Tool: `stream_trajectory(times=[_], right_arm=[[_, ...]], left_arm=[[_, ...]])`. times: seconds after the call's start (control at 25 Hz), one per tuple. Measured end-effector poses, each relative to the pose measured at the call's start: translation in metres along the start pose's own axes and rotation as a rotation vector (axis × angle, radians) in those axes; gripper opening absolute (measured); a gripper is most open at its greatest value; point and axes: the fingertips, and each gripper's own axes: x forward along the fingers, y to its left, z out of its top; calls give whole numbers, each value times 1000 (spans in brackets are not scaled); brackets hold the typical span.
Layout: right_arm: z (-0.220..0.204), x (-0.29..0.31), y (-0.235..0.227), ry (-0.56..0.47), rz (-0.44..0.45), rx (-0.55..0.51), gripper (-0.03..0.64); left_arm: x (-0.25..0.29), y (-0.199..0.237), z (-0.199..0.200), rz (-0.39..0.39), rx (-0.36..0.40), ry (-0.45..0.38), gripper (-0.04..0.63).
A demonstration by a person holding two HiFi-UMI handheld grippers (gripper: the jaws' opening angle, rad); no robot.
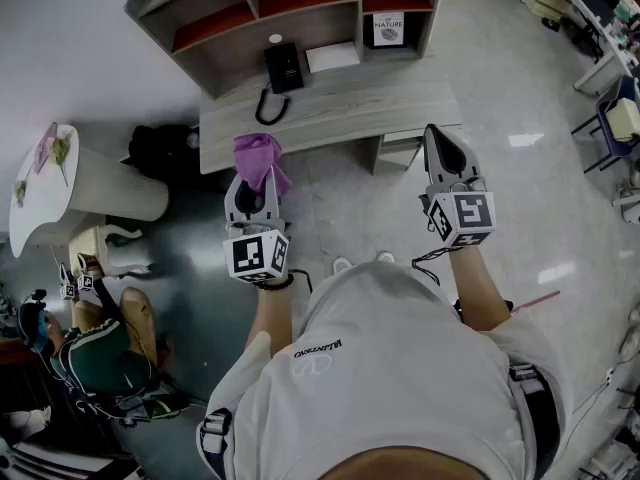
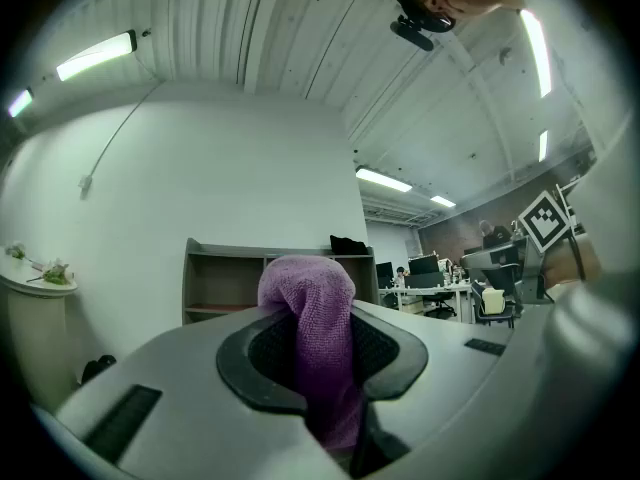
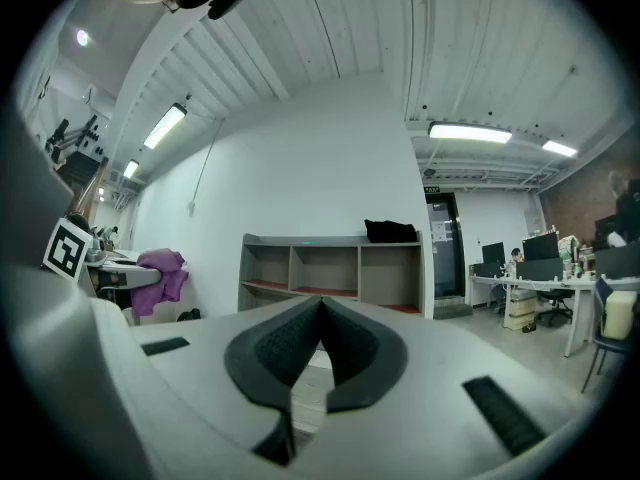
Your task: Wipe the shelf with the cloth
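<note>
A purple cloth (image 1: pixel 258 161) bulges out of my left gripper (image 1: pixel 252 182), whose jaws are shut on it; in the left gripper view the cloth (image 2: pixel 312 340) fills the gap between the dark pads. The grey shelf unit (image 1: pixel 290 13) with red-lined compartments stands against the wall, beyond a wooden desk top (image 1: pixel 330 108). My left gripper hovers at the desk's near edge, short of the shelf. My right gripper (image 1: pixel 443 151) is held at the desk's right corner, jaws shut with nothing between them (image 3: pixel 318 320). The right gripper view faces the shelf (image 3: pixel 325 273).
On the desk lie a black telephone (image 1: pixel 282 68) with a coiled cord and a white sheet (image 1: pixel 331 56). A framed sign (image 1: pixel 389 27) stands in the right compartment. A round white table (image 1: pixel 50 183) and a seated person (image 1: pixel 100 348) are at the left.
</note>
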Motion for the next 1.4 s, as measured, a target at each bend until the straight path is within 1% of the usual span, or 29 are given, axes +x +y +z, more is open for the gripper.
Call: stream_trajectory(times=[0.24, 0.44, 0.64, 0.88, 1.04, 1.24, 1.4], right_arm=[[1, 1, 1, 0, -1, -3, -3], [0, 2, 6, -11, 11, 30, -3], [-1, 5, 13, -6, 10, 20, -3], [0, 12, 27, 4, -6, 1, -2], [2, 13, 36, -7, -27, -22, -2], [-9, 9, 43, 18, -46, -13, -2], [-8, 13, 45, 18, -53, -9, -2]], left_arm=[[0, 2, -2, -1, -4, 7, 91], [-3, 6, -4, 0, -7, 10, 91], [-5, 11, -6, -9, -14, 10, 91], [-6, 25, -10, -28, -30, 8, 91], [-9, 34, -15, -57, -18, 3, 91], [-15, 38, -27, -69, -34, 27, 91], [-15, 44, -31, -72, -33, 43, 91]])
